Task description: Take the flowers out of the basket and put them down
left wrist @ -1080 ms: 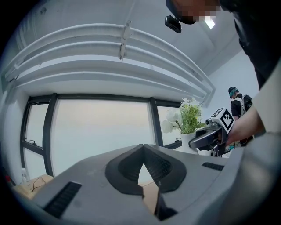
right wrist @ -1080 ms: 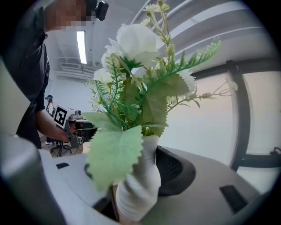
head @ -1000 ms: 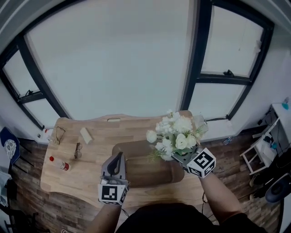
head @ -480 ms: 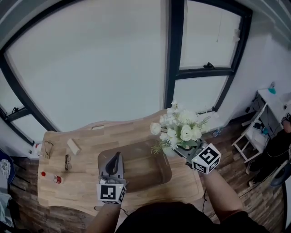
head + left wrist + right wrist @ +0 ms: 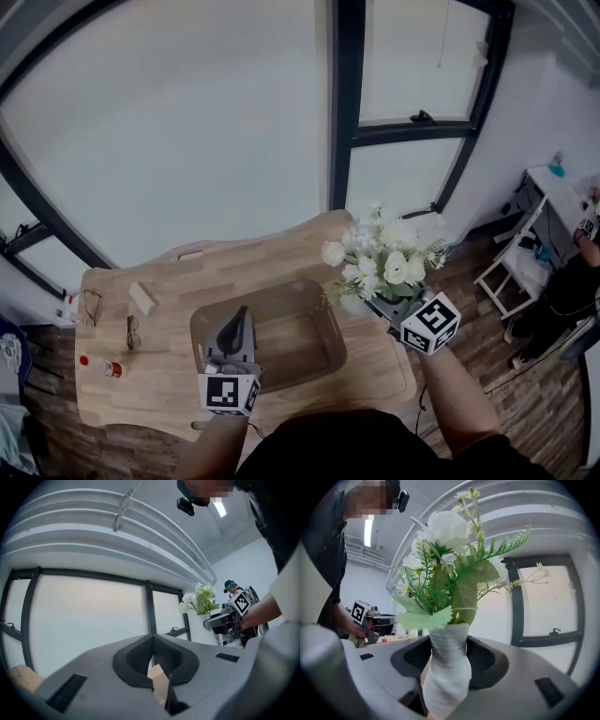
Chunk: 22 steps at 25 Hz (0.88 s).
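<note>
A pale wooden desk (image 5: 164, 392) sits below me, pushed up against tall windows with dark frames. Nearest to me, my left tool (image 5: 240, 317) hovers over the near left part of the brown basket (image 5: 302, 345). Its jaws are closed together with nothing between them, so it is doing no work right now. The basket looks empty from here.

Further right, my right tool (image 5: 367, 302) grips the flowers (image 5: 384, 265) low down, on the white wrapped stem (image 5: 447, 667). The jaws stand wide around that wrap and press on both sides. The bunch stands upright, out of the basket, just past its right end and above the right side of the desk, close to the edge.

That edge is my main worry. In my judgement, if I set the bunch down where it hangs, it may land half off the wood and drop to the floor. The bunch also looks top-heavy, with broad blooms and leaves over a narrow wrapped foot. Releasing it upright could let it tip over, and it might roll. The wrap looks soft, so squeezing harder could crush it, while a looser hold could let it slide.

Far left, the glasses (image 5: 92, 305) and a small bottle (image 5: 101, 366) lie well clear of all this.
</note>
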{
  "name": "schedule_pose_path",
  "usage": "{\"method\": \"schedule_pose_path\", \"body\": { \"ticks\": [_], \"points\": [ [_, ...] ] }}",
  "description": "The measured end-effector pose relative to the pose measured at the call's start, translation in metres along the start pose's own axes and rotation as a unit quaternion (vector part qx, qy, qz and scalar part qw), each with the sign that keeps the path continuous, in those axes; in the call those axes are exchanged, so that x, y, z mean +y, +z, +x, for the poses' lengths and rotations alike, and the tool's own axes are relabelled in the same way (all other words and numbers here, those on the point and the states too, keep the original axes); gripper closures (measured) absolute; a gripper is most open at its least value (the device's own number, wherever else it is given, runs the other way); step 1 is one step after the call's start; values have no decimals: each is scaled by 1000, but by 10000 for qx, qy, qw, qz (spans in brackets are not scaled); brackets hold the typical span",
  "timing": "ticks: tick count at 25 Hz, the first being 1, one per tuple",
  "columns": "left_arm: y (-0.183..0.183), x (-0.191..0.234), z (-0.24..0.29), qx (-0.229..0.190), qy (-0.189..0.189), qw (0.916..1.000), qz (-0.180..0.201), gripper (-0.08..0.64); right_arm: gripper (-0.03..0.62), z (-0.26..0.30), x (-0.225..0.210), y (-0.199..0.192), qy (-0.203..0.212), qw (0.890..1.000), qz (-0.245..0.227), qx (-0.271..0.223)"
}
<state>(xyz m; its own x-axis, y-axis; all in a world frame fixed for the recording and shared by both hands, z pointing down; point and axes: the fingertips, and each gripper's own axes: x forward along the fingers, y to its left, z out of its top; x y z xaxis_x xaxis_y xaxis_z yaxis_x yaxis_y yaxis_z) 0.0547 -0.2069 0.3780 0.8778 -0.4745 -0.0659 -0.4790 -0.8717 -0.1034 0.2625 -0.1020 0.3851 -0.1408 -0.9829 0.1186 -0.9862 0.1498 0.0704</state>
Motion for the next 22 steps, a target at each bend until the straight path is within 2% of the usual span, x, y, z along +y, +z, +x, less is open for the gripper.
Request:
{"method": "schedule_pose_path", "body": {
  "ticks": [13,22],
  "points": [
    [-11,-7,12,202,-110,9997,88,555,341,-10,-16,-48,-369,9988,318,90],
    [-25,-10,17,382,-139,9991,155,555,341,-5,-13,-90,-352,9981,361,350]
  ]
}}
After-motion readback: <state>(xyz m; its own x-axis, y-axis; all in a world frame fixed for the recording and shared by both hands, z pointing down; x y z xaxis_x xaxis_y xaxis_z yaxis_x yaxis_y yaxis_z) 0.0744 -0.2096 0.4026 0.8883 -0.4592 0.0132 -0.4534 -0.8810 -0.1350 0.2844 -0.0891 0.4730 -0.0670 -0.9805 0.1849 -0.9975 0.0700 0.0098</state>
